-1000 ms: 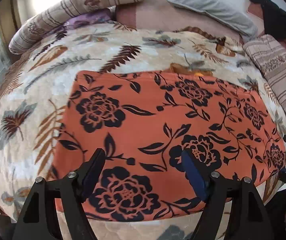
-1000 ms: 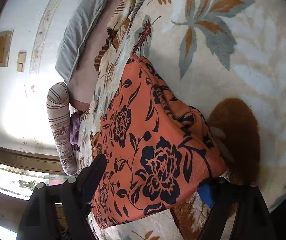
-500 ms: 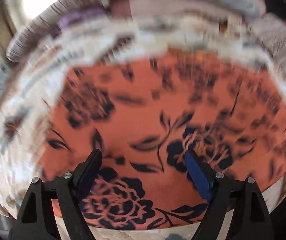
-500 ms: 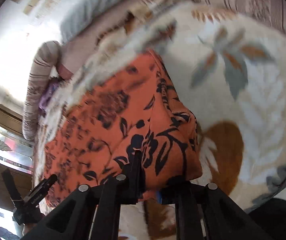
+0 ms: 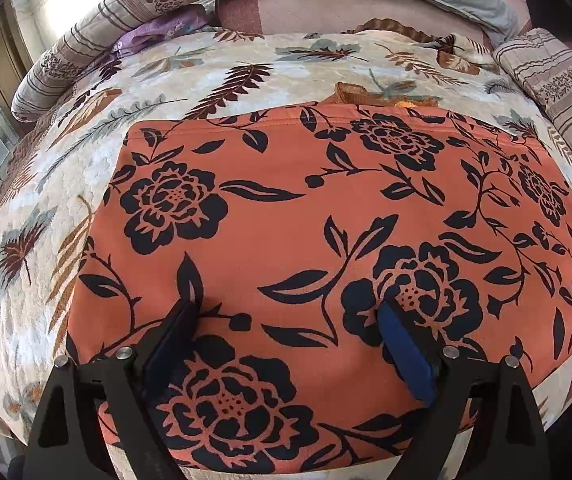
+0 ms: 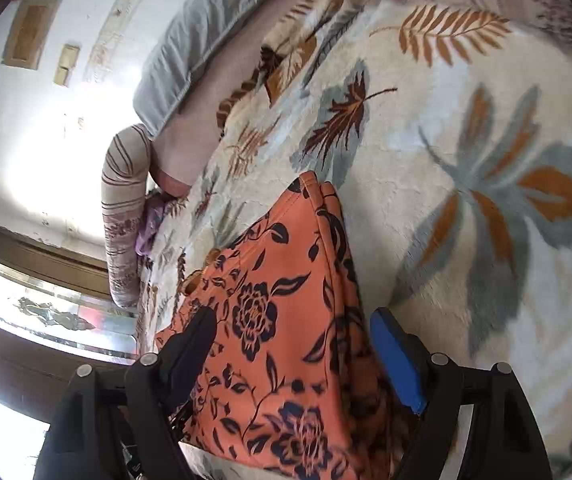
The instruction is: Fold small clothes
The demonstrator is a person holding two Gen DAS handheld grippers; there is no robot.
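Orange floral garment (image 5: 306,240) lies flat on leaf-print blanket (image 5: 85,152) covering bed, layered edge at its right side. Left gripper (image 5: 286,320) poised above near portion, jaws apart, holding nothing. Right gripper (image 6: 292,328) straddles stacked right edge, jaws apart. Risk: closing there may catch only top layer, or pinch blanket pile, dragging fold crooked. Striped pillows (image 5: 145,12) behind.
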